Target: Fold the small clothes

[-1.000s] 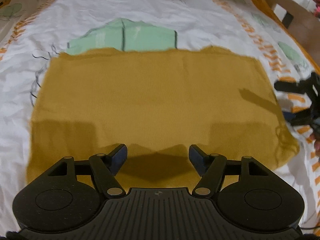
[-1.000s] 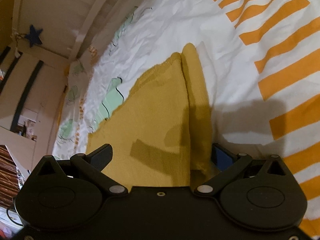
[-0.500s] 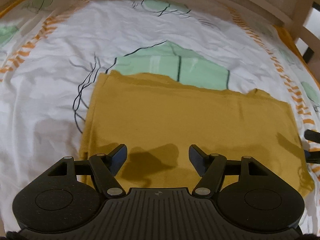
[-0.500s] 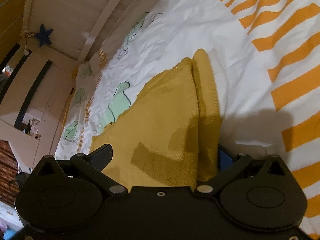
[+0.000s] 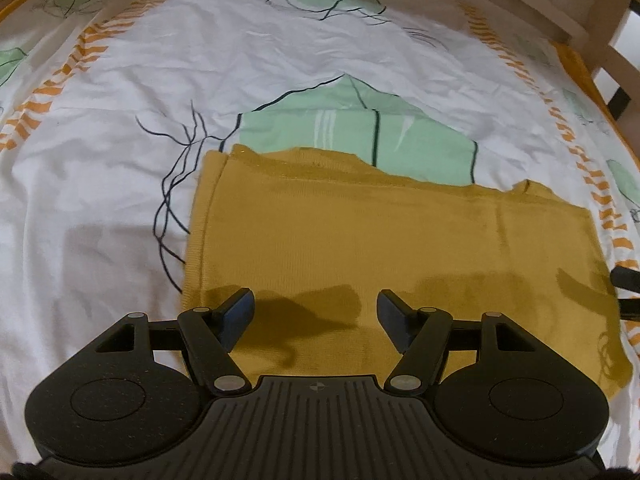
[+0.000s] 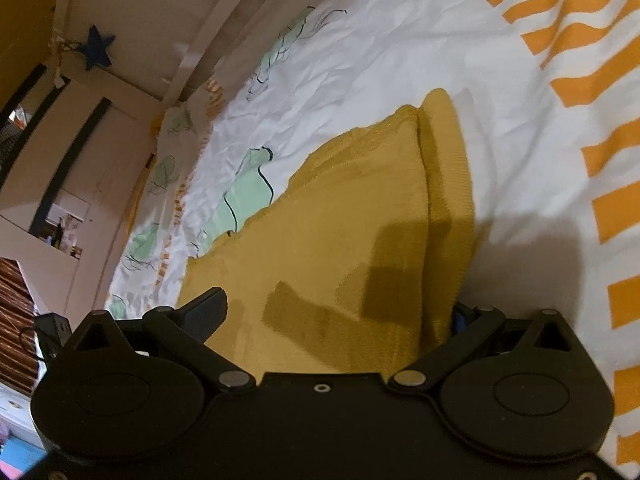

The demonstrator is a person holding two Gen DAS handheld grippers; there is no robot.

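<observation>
A mustard-yellow knit garment [image 5: 380,240] lies folded flat on the bed sheet, a narrow folded strip along its left edge. My left gripper [image 5: 316,312] is open and empty, hovering over the garment's near left part. In the right wrist view the same garment [image 6: 340,232] runs away from the camera. My right gripper [image 6: 336,316] is open and straddles the garment's near edge, its right finger half hidden behind the thick folded side. The right gripper's tips [image 5: 624,280] show at the left wrist view's right edge.
The white sheet [image 5: 100,208] has green leaf prints and orange stripes. A wooden bed rail [image 5: 520,4] runs along the far side. In the right wrist view a wall with a blue star [image 6: 96,50] and shelves stand at the left.
The left gripper has pulled back and shifted left, so the garment's left edge is now in view. The right gripper has stayed at the garment's edge, tilting slightly. Both stay open.
</observation>
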